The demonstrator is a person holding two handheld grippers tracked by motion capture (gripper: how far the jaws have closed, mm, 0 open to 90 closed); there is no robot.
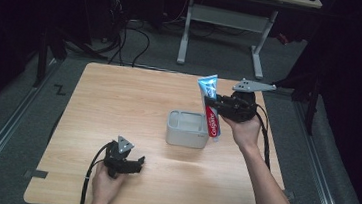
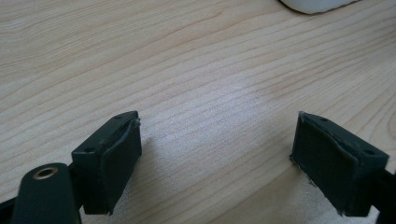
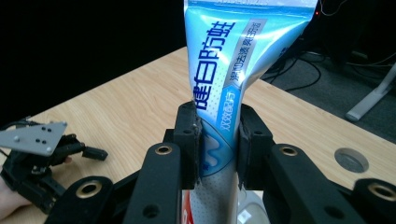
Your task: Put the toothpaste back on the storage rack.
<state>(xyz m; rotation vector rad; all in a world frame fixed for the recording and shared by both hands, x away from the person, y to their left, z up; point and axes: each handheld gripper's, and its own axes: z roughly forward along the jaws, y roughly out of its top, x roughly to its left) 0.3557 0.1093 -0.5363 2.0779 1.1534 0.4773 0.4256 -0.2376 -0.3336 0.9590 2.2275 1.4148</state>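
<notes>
A blue-and-white toothpaste tube [image 1: 210, 92] with a red lower end hangs upright, crimped end up, just right of a light grey open box [image 1: 188, 129] on the wooden table [image 1: 119, 101]. My right gripper [image 1: 214, 104] is shut on the tube's middle; in the right gripper view both pads squeeze the tube [image 3: 229, 60] at my right gripper [image 3: 218, 135]. The tube's lower end reaches down beside the box's right wall. My left gripper [image 1: 138, 162] rests low over the table's front left, open. In the left gripper view its jaws [image 2: 217, 158] stand wide apart over bare wood.
The grey box's rim [image 2: 313, 4] peeks in at the top of the left gripper view. A round hole [image 3: 351, 160] sits in the tabletop near the right gripper. Beyond the table stand a white desk frame [image 1: 259, 49] and floor cables [image 1: 134, 42].
</notes>
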